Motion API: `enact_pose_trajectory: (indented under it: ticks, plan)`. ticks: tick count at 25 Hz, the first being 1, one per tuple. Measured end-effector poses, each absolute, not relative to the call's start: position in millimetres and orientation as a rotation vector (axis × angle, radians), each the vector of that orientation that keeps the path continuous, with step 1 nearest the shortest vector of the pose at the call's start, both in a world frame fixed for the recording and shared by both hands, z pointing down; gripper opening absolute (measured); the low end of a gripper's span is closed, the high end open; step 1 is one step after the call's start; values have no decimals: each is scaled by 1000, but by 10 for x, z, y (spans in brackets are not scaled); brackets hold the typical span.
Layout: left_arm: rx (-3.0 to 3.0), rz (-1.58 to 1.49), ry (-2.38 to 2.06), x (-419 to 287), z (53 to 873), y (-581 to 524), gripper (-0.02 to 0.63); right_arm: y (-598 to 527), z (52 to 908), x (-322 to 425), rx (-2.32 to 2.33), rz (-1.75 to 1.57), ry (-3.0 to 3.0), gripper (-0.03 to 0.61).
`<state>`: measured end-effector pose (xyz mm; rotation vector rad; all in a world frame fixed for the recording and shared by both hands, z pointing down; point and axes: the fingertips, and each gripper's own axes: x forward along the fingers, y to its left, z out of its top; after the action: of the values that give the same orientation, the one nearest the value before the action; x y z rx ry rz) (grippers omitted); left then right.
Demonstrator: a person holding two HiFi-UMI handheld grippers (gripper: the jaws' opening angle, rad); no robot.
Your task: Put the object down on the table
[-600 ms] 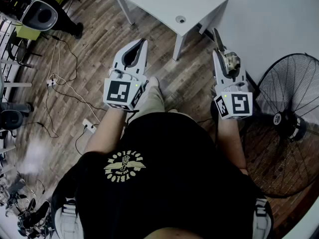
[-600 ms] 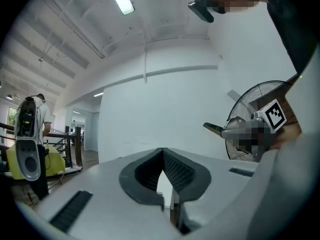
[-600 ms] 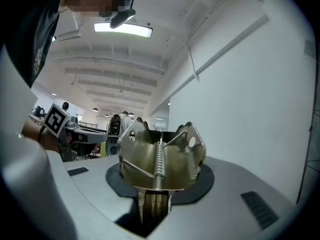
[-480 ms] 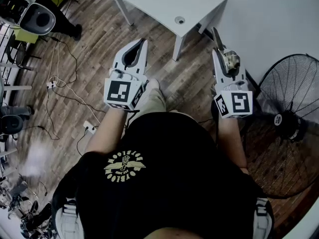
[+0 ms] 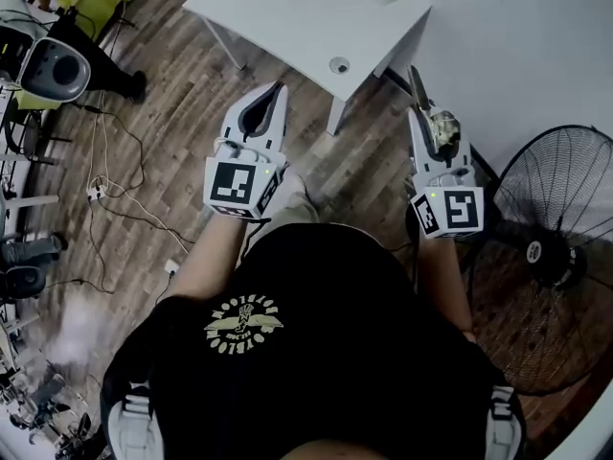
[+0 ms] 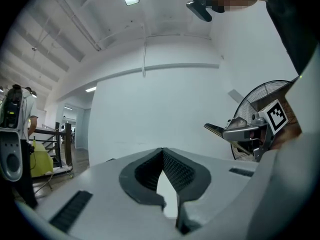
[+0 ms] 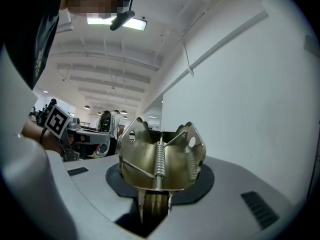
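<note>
Plainly nothing is set down yet: the metal clip [image 7: 161, 160] is clamped in the right gripper [image 5: 421, 89], short of the table [image 5: 287, 17], and the left gripper [image 5: 276, 92] is held shut, empty.

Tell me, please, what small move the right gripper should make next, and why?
Probably carry the right gripper forward and left over the white table: its jaws are clamped on the brassy metal spring clip, and it hovers short of the table.
</note>
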<state>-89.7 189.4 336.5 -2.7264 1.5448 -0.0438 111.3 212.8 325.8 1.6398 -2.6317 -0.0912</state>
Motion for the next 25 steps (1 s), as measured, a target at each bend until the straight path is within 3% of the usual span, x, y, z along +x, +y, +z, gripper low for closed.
enact_pose_trajectory:
  ticks: [25]
  plan:
    - [-2810, -106, 1418, -926, 3423, 747, 6, 1120, 3426, 708, 1669, 127, -2592, 110]
